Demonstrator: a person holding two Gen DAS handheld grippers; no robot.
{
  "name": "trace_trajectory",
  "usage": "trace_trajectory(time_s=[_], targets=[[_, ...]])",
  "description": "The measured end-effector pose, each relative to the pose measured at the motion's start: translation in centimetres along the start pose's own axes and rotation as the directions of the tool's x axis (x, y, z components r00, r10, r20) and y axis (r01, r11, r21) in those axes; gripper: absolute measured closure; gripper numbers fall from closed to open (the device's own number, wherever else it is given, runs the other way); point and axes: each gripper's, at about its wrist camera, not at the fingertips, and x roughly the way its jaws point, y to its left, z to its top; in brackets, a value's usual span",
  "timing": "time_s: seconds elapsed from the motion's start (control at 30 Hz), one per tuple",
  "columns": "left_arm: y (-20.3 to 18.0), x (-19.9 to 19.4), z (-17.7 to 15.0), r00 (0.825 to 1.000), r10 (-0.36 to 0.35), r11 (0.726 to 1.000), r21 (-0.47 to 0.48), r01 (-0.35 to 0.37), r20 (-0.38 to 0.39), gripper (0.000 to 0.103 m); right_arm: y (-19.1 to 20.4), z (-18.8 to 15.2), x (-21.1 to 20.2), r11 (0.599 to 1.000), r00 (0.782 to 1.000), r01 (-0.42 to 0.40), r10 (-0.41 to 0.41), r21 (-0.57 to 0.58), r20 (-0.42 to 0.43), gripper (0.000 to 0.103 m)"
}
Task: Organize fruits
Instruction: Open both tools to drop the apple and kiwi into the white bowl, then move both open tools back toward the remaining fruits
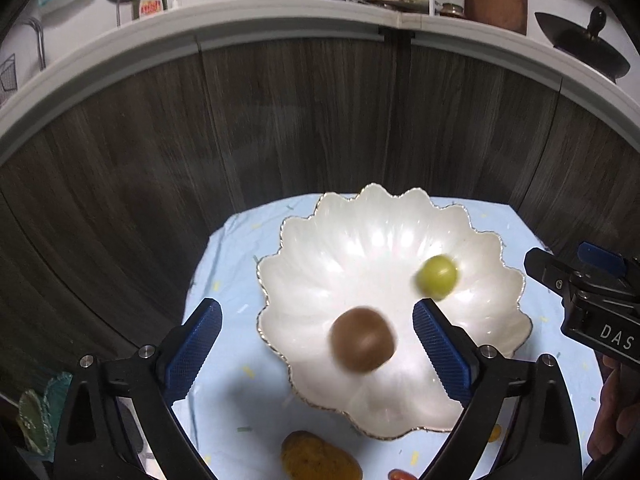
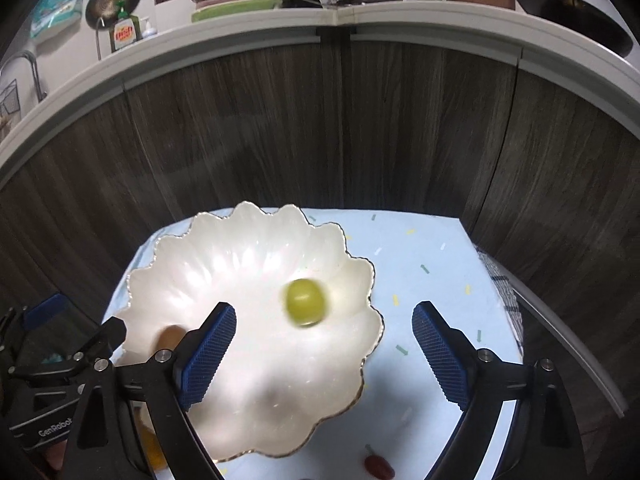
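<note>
Two fruits lie blurred inside a white scalloped bowl (image 1: pixel 360 248) on a desk (image 1: pixel 232 400) covered in pale blue cloth. A brown fruit (image 1: pixel 363 339) sits toward the near side of the bowl, between the spread blue pads of the left gripper (image 1: pixel 316 354), touched by neither pad. A green fruit (image 2: pixel 305 302) sits to its right, between the pads of the right gripper (image 2: pixel 324 356), likewise clear of both. Both grippers stand wide open and empty, hanging above the bowl and angled down at it.

In the left view the right gripper's black body shows at the right edge, with part of a hand (image 1: pixel 612 420) below it. On the cloth near the bowl's front rim lie an orange-brown fruit (image 1: pixel 320 458) and a small red fruit (image 2: pixel 378 466). Behind the desk rise dark wood-grain panels (image 1: pixel 300 120), topped by a grey ledge carrying pans, dishes and a soap bottle (image 1: pixel 152 0).
</note>
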Motion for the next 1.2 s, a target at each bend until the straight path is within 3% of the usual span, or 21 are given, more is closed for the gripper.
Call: trace_trajectory(time_s=[0.57, 1.2], targets=[[0.0, -8.0, -1.4, 0.994, -0.015, 0.999, 0.03, 0.012, 0.106, 0.003, 0.4, -2.0, -7.5, 1.0, 0.996, -0.023, 0.022, 0.005, 0.088, 0.012], [0.3, -11.5, -5.5, 0.992, 0.013, 0.998, 0.052, -0.02, 0.124, 0.003, 0.8, -5.6, -10.8, 1.0, 0.995, -0.004, 0.006, -0.012, 0.1, 0.012]])
